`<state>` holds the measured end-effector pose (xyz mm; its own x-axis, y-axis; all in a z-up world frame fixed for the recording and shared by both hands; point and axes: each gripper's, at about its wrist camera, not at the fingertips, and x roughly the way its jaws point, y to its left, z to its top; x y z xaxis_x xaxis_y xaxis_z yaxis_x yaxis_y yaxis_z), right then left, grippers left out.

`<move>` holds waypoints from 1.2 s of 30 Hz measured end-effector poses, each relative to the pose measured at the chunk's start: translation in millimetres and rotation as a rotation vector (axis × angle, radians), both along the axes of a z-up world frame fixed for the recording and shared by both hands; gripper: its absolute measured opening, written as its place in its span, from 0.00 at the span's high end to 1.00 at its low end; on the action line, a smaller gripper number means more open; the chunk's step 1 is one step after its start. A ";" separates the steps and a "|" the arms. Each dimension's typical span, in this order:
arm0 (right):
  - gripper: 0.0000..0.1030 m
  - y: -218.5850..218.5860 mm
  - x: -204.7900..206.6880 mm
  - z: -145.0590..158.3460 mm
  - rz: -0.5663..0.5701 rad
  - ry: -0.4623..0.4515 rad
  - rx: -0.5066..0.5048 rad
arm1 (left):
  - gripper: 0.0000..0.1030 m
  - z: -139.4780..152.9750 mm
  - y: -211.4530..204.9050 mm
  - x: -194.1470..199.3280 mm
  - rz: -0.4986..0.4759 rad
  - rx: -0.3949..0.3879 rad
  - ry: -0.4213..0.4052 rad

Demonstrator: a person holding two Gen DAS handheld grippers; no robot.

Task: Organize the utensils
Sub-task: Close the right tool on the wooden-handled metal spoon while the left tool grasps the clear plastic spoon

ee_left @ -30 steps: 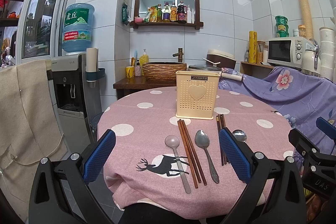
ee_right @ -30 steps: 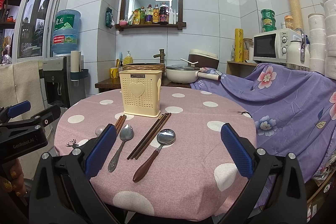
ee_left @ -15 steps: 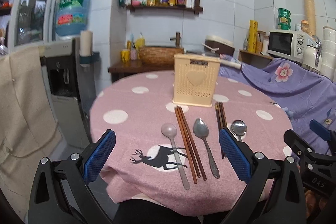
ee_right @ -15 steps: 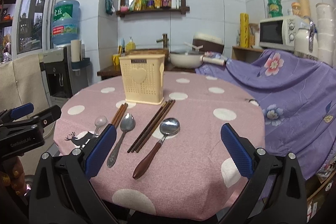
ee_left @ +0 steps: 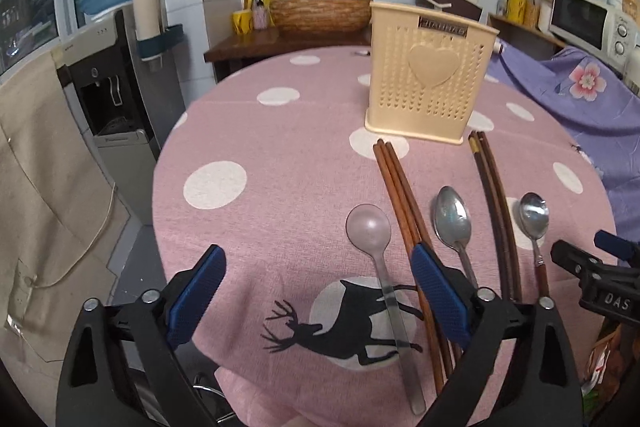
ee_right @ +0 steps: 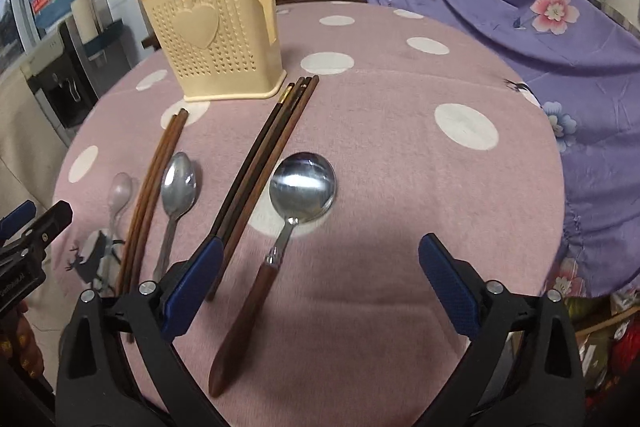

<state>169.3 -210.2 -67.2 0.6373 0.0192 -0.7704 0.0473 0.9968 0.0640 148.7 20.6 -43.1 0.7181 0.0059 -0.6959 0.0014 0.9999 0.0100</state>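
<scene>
My left gripper [ee_left: 316, 287] and right gripper [ee_right: 318, 281], fingers wide but just narrowing, hold nothing; a cream perforated plastic utensil holder [ee_right: 216, 39] stands at twelve o'clock beyond dark wooden chopsticks [ee_right: 260, 163].

1. The left wrist view looks forward and steeply down from the near left edge of the tabletop [ee_left: 248, 131], close over the pale spoon [ee_left: 370, 231].
2. The right wrist view tilts down likewise from the near right, close over the wooden-handled spoon [ee_right: 298, 193].
3. Both share the utensil row and cream holder [ee_left: 430, 75]; edges blur, perhaps from motion.
</scene>
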 end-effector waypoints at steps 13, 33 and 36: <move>0.30 18.4 46.2 -19.2 -0.020 0.116 -0.050 | 0.22 -8.6 7.1 33.4 -0.015 0.003 0.088; 0.54 21.0 57.9 -14.9 -0.028 0.102 -0.038 | 0.27 -28.8 -18.7 42.8 -0.037 0.035 0.183; 0.54 20.3 57.7 -15.1 -0.028 0.101 -0.033 | 0.29 -30.9 -23.4 46.3 -0.035 0.050 0.191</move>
